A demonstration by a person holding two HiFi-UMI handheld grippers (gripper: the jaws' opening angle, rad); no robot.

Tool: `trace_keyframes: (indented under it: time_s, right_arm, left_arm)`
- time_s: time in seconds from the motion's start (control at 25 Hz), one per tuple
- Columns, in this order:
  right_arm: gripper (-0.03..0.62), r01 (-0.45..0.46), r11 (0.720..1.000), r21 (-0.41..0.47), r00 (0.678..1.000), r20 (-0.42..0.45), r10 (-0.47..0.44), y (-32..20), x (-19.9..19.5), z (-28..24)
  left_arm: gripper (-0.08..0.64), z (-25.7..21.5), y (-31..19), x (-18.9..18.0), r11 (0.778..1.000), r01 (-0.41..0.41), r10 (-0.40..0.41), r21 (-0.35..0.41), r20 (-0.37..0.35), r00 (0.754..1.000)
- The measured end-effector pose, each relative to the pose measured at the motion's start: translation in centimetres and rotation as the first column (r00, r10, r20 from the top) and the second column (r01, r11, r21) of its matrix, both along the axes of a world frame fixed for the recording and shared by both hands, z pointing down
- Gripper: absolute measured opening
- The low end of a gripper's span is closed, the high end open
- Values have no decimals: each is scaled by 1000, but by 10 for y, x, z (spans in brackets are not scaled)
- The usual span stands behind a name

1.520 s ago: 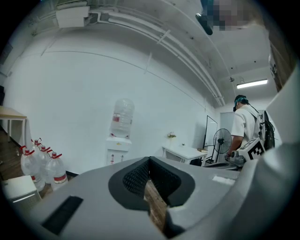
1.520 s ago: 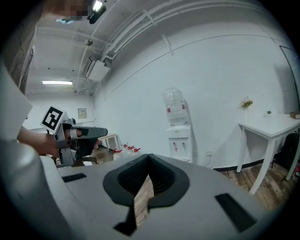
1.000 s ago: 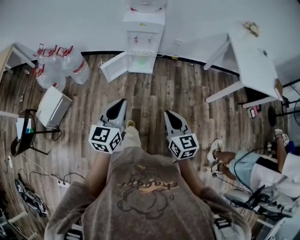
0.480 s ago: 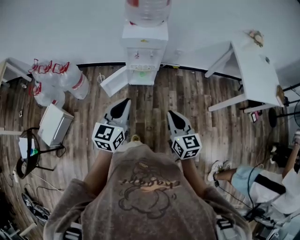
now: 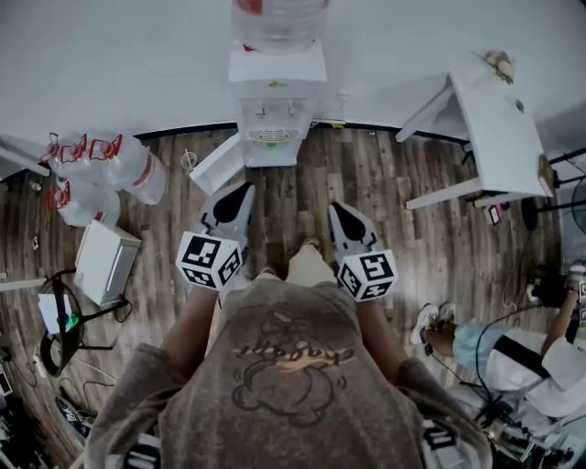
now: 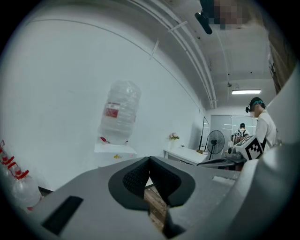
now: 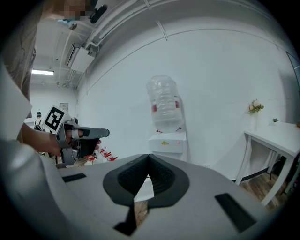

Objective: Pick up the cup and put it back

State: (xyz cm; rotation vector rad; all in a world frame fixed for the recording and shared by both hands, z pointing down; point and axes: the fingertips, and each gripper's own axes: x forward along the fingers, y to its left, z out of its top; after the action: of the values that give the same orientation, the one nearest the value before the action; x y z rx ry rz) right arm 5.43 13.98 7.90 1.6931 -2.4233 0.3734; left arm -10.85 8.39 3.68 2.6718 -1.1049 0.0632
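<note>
A white water dispenser [image 5: 275, 92] with a clear bottle [image 5: 279, 18] on top stands against the wall ahead, its lower door [image 5: 217, 163] swung open. A small pale cup-like thing [image 5: 188, 159] sits on the floor left of that door; it is too small to be sure. My left gripper [image 5: 240, 190] and right gripper [image 5: 337, 209] are held side by side at chest height, pointing at the dispenser and well short of it. Both are shut with nothing between the jaws, as the left gripper [image 6: 150, 159] and right gripper [image 7: 148, 157] views show. The dispenser [image 7: 166, 140] stands straight ahead.
Several large water bottles [image 5: 101, 169] with red handles lie at the left wall, and a white box [image 5: 107, 261] sits nearer. A white table [image 5: 499, 119] stands at the right. A person [image 5: 513, 353] sits at the lower right. A fan [image 6: 214, 140] stands farther back.
The person has walked toward the dispenser with both grippers carried forward; the dispenser and the wall are nearer. Both grippers stay shut.
</note>
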Motion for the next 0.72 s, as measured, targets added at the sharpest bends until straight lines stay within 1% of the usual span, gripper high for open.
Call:
trace_keyframes:
  time_s: [0.2, 0.36, 0.56, 0.72]
  right_arm:
    - [2, 4, 1000, 2, 1000, -1, -4, -24, 0, 6]
    - [2, 27, 1000, 4, 1000, -6, -27, -44, 3, 17]
    - [2, 51, 999, -4, 999, -4, -51, -71, 14, 50]
    - [2, 61, 998, -1, 998, -5, -61, -102, 27, 78]
  left_arm:
    - [3, 10, -20, 2, 1000, -10, 10, -5, -4, 1000]
    - [3, 23, -42, 6, 1000, -2, 2, -1, 1, 1000]
    - [3, 49, -72, 17, 1000, 4, -4, 7, 8, 1000]
    - [3, 79, -101, 32, 1000, 5, -5, 6, 3, 1000]
